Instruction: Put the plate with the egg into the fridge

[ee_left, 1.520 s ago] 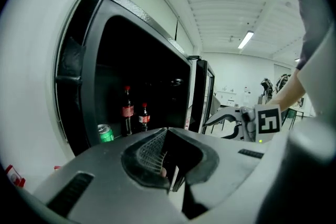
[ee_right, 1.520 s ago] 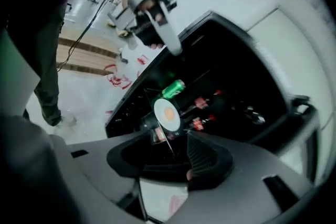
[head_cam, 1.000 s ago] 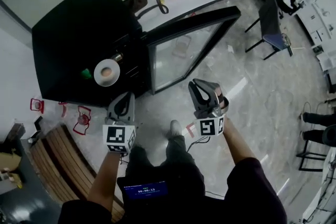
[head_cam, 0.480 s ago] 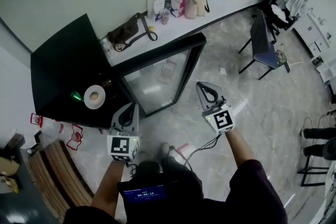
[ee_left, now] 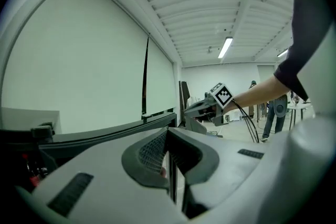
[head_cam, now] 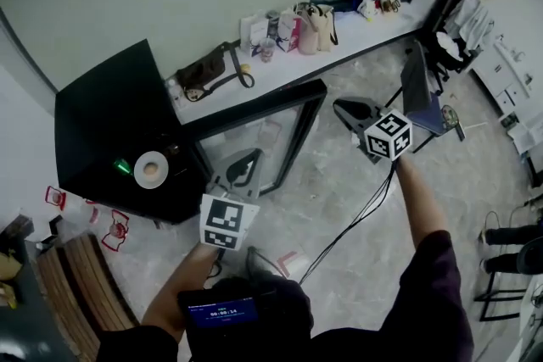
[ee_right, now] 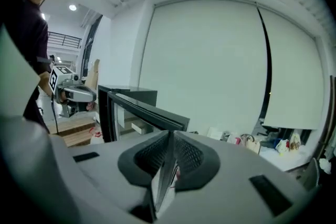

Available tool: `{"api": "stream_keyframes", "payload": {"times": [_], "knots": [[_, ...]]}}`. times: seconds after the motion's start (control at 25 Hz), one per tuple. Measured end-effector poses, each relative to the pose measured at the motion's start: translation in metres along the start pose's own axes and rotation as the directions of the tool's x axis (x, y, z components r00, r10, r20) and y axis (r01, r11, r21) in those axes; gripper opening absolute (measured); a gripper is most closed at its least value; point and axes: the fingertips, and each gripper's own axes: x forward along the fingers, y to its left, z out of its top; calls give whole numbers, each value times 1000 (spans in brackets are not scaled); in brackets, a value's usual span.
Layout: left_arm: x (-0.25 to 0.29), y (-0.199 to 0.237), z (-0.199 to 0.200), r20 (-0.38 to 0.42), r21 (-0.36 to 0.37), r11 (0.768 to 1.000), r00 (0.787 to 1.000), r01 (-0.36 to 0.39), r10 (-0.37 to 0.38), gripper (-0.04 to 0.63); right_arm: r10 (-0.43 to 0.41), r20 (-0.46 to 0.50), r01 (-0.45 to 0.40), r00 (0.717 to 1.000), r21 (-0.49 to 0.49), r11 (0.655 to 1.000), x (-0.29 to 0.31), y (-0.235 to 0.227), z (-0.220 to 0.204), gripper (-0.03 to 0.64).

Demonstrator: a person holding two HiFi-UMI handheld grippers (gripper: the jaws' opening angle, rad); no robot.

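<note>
A white plate with a brown egg sits on top of the black fridge at the left. The fridge's glass door stands open. My left gripper hangs in front of the door with its jaws together and nothing between them, well right of the plate. Just right of the door's free upper corner my right gripper is held up, shut and empty. In the right gripper view, the door's top edge runs just beyond the shut jaws. The left gripper view shows the shut left gripper.
A green object lies beside the plate. A white counter with several bags runs behind the fridge. A dark chair stands at the right, a wooden bench at the lower left, red items on the floor.
The right gripper has risen and moved away toward the door's free corner, and its jaws have shut. The left gripper has drifted right, in front of the door. The plate has not moved.
</note>
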Motion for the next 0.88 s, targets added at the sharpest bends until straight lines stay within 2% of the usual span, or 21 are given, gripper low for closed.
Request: {"api": "stream_keyframes", "payload": {"times": [0.04,0.16,0.24,0.52,0.6,0.88], "knots": [[8,-2,2,-7,-9,1000,1000,9,-9,9,40,-33,-40,999,16,999,5,-7,-1,23],[24,-4,7,-16,-26,999,1000,21,-21,9,193,-127,-185,973,67,980,25,-7,-10,215],[29,-2,8,-17,-26,999,1000,19,-19,9,247,-168,-240,955,56,969,37,-5,-16,265],[34,11,0,-34,-18,1000,999,2,-3,9,326,-191,-327,926,26,945,76,-5,-20,272],[33,17,-4,-39,-23,1000,999,-13,12,9,320,-179,-323,930,11,946,75,-5,-21,238],[16,31,-19,-57,-56,997,997,-58,55,9,254,-154,-262,955,-28,965,62,0,-24,218]]}}
